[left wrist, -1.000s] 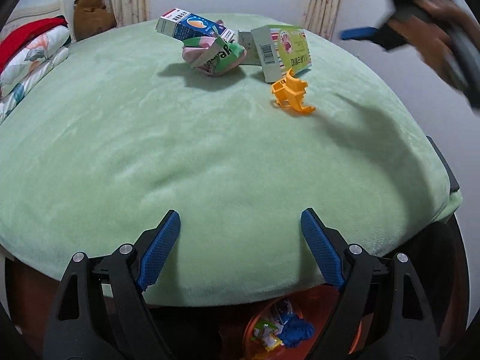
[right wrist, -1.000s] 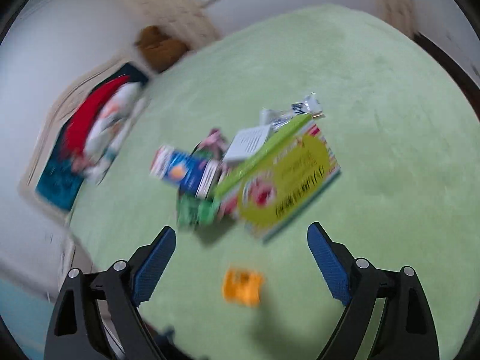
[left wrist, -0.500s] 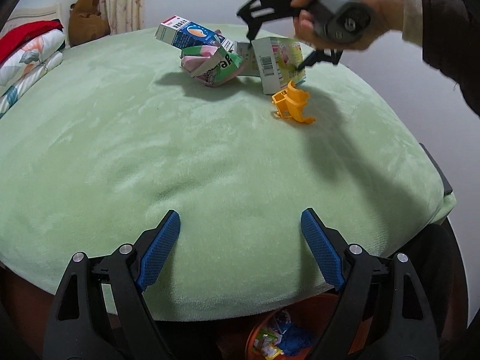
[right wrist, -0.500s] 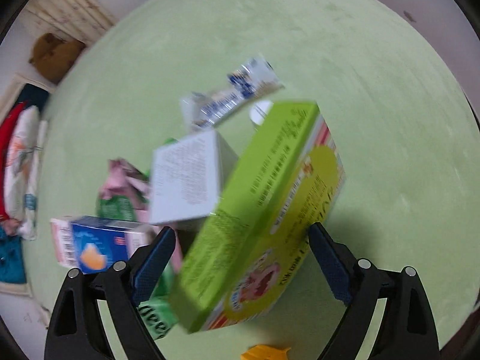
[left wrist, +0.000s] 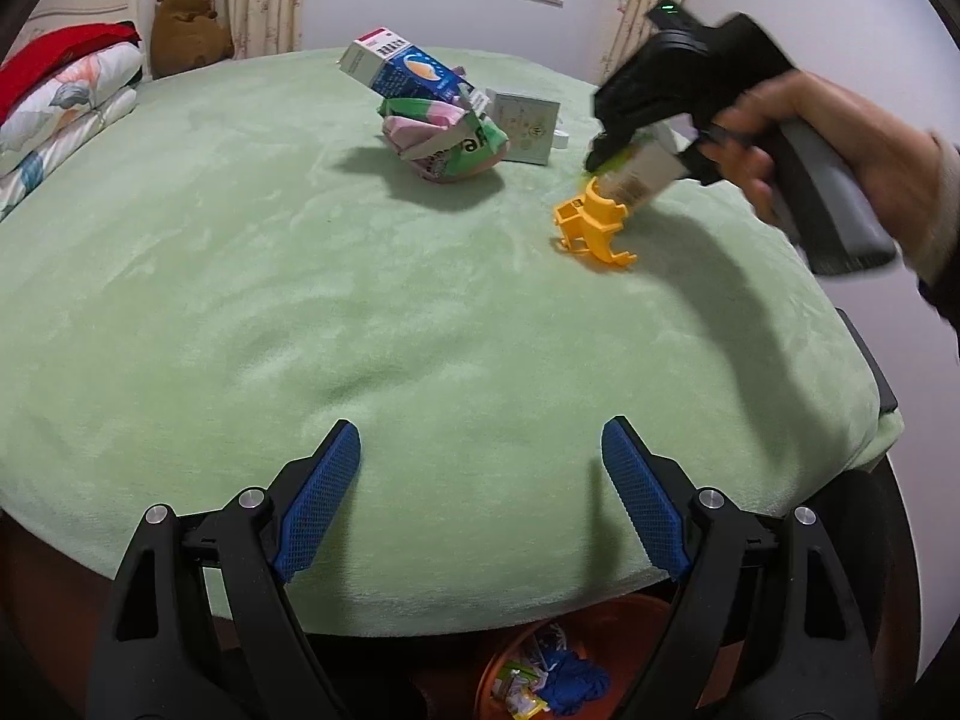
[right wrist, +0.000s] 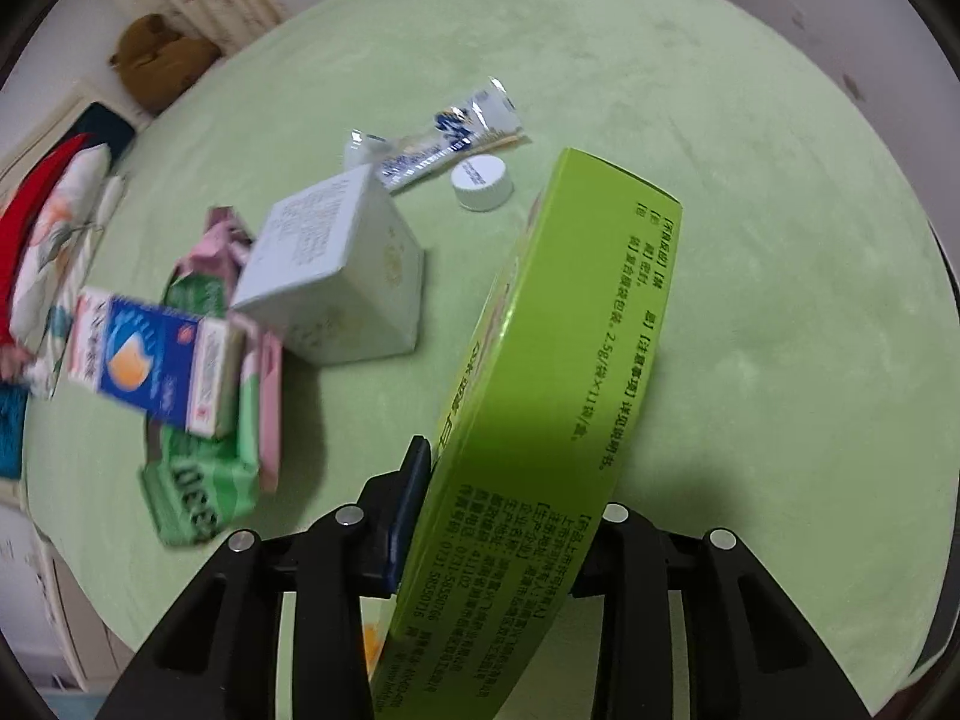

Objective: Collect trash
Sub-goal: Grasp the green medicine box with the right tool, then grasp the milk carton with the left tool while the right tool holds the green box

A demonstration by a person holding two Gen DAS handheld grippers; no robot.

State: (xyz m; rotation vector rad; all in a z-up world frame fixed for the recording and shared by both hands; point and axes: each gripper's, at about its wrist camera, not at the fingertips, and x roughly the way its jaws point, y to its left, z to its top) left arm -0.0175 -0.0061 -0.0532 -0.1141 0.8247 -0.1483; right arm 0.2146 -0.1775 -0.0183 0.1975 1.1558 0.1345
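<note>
My right gripper (right wrist: 510, 504) is closing tight on a lime green box (right wrist: 558, 396), which stands on edge between its jaws with the pads pressed on its faces. In the left wrist view a hand holds that gripper (left wrist: 624, 150) with the box (left wrist: 642, 171) just above an orange plastic piece (left wrist: 591, 225). A blue milk carton (right wrist: 150, 366), a crumpled green and pink wrapper (right wrist: 204, 480), a white box (right wrist: 336, 276), a white cap (right wrist: 483, 180) and a silver sachet (right wrist: 438, 138) lie on the green blanket (left wrist: 300, 300). My left gripper (left wrist: 480, 480) hangs open over the blanket's near edge, holding nothing.
An orange bin (left wrist: 498, 654) with scraps inside stands on the floor below the blanket's near edge. Folded bedding (left wrist: 60, 90) and a brown teddy bear (left wrist: 186, 24) sit at the far left. A window and curtains are behind.
My right gripper has come down over the green box and shut on it, where before its jaws stood wide. The left gripper has stayed in place.
</note>
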